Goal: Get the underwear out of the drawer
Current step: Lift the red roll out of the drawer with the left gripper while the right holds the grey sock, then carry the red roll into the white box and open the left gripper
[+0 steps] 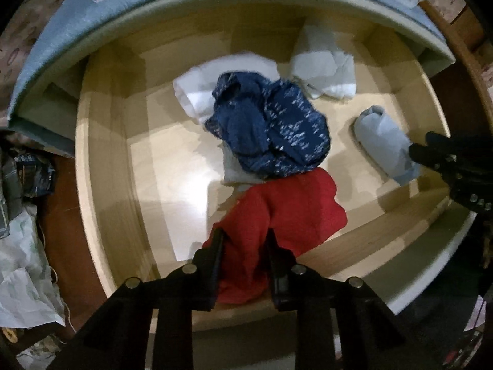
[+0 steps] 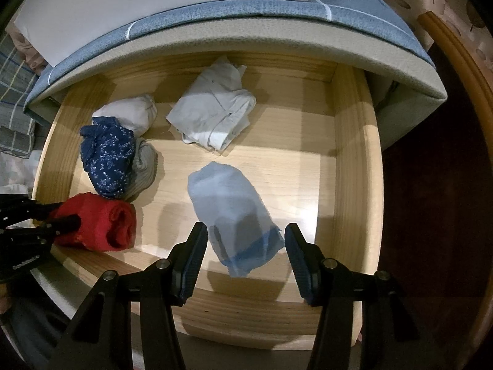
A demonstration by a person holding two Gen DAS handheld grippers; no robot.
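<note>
A light wooden drawer [image 1: 104,160] [image 2: 351,169] stands pulled out with several rolled pieces of underwear in it. My left gripper [image 1: 245,237] [image 2: 66,215] points down into the near left corner and is shut on the red piece [image 1: 292,209] [image 2: 104,225], which bunches between its fingers. My right gripper [image 2: 245,234] [image 1: 422,151] stands open over the near end of the light blue piece [image 2: 228,209] [image 1: 385,141]; its fingers straddle the cloth without pressing on it.
A navy patterned piece [image 1: 271,129] [image 2: 106,157] lies on a grey one [image 2: 144,166] beside two white garments [image 2: 215,108] [image 2: 129,114]. A blue-covered mattress edge [image 2: 277,15] with a white shoe box [image 2: 154,9] overhangs the drawer's back. Dark floor lies on the right.
</note>
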